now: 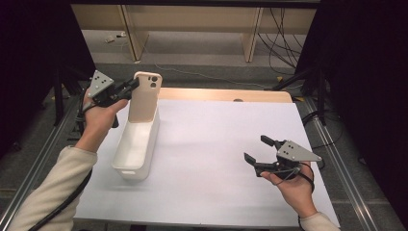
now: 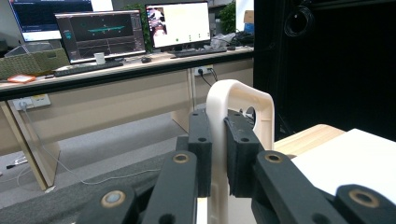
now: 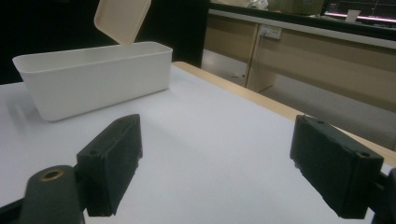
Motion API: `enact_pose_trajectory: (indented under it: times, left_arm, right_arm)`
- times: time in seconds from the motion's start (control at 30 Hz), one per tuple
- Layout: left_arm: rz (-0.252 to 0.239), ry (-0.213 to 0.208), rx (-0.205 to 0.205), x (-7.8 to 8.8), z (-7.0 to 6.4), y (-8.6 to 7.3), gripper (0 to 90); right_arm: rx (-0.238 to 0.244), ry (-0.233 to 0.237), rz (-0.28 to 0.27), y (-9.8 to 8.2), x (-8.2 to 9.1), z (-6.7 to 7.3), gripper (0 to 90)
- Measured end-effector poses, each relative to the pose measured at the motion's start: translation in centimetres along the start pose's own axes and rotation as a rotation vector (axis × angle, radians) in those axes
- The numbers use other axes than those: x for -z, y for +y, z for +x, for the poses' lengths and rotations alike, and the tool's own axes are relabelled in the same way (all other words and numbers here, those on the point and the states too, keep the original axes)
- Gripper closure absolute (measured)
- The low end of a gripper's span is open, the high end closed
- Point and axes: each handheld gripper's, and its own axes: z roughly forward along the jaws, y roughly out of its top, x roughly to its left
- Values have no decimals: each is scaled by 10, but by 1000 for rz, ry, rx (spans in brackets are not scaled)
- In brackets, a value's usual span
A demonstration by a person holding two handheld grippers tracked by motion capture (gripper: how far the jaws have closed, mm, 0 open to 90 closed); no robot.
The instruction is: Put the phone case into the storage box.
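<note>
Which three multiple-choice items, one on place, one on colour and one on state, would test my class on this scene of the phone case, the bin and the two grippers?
1. Where is the phone case?
A over the bin's far end
B flat on the sheet
C in the right gripper

2. What colour is the bin?
A black
B white
C red

3. How is the right gripper?
A shut on the case
B open, holding nothing
C inside the bin

Answers: A, the left gripper holds it upright there; B, its walls are white; B, its jaws stand apart over the bare sheet.
</note>
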Motion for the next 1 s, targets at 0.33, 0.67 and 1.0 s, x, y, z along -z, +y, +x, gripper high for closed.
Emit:
enact_pose_trajectory:
  times: [0.33, 0.67, 1.0]
  left_arm:
    - [9, 8, -3, -6, 5, -4, 820]
    - [10, 15, 4, -10, 9, -5, 820]
    - [15, 20, 14, -14, 14, -8, 820]
  right_arm:
    - [21, 0, -19, 0, 0, -2, 182]
    - [18, 1, -16, 0, 0, -2, 182]
    - [20, 1, -17, 0, 0, -2, 182]
